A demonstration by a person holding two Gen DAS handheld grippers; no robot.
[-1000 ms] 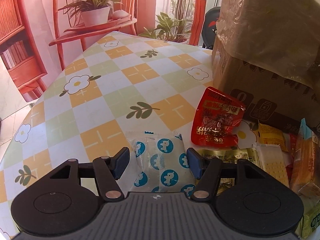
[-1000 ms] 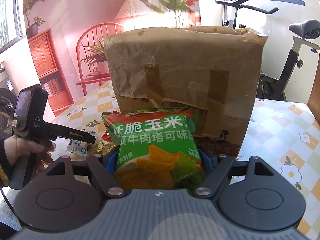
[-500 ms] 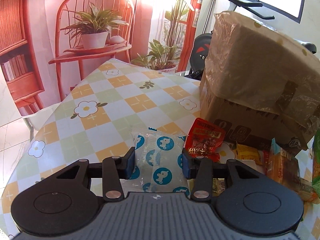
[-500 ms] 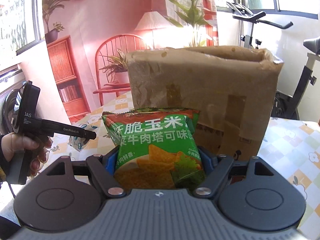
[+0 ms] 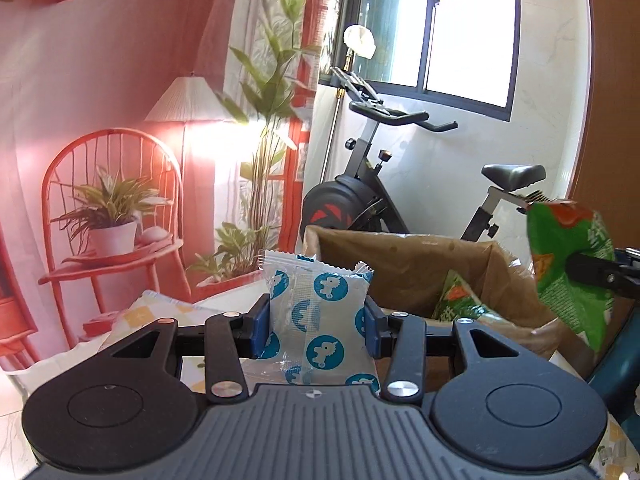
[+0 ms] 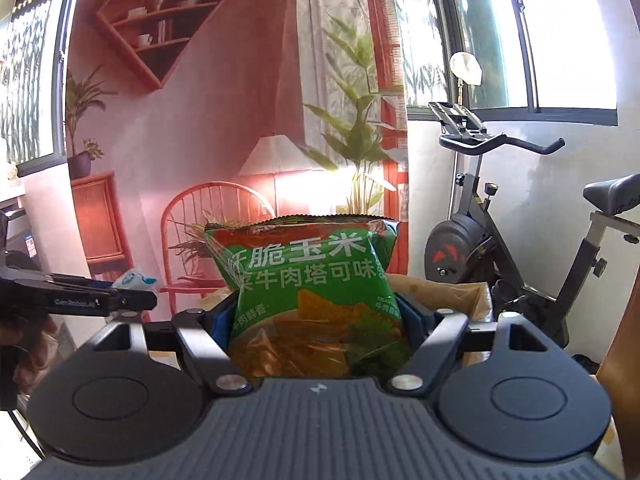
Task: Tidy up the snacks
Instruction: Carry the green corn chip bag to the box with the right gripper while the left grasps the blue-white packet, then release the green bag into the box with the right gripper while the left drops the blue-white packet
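My left gripper (image 5: 316,326) is shut on a clear snack packet with blue round prints (image 5: 320,320), lifted level with the open top of a cardboard box (image 5: 400,264). A green bag (image 5: 456,300) lies inside that box. My right gripper (image 6: 316,320) is shut on a green corn chip bag (image 6: 312,292), held high in front of the box rim (image 6: 448,292). In the left wrist view the same green chip bag (image 5: 572,264) hangs at the right, over the box. The right wrist view shows the left gripper (image 6: 120,300) at the left edge with the blue-print packet (image 6: 132,280).
An exercise bike (image 5: 380,184) stands behind the box. A backdrop with a red chair (image 5: 108,216) and plants hangs at the left. A corner of the checked tablecloth (image 5: 148,312) shows below the left gripper. A hand (image 6: 24,344) grips the left tool.
The left gripper closed on the blue-print packet and lifted it off the table to the box's top. The right gripper rose with the green chip bag to above the box rim.
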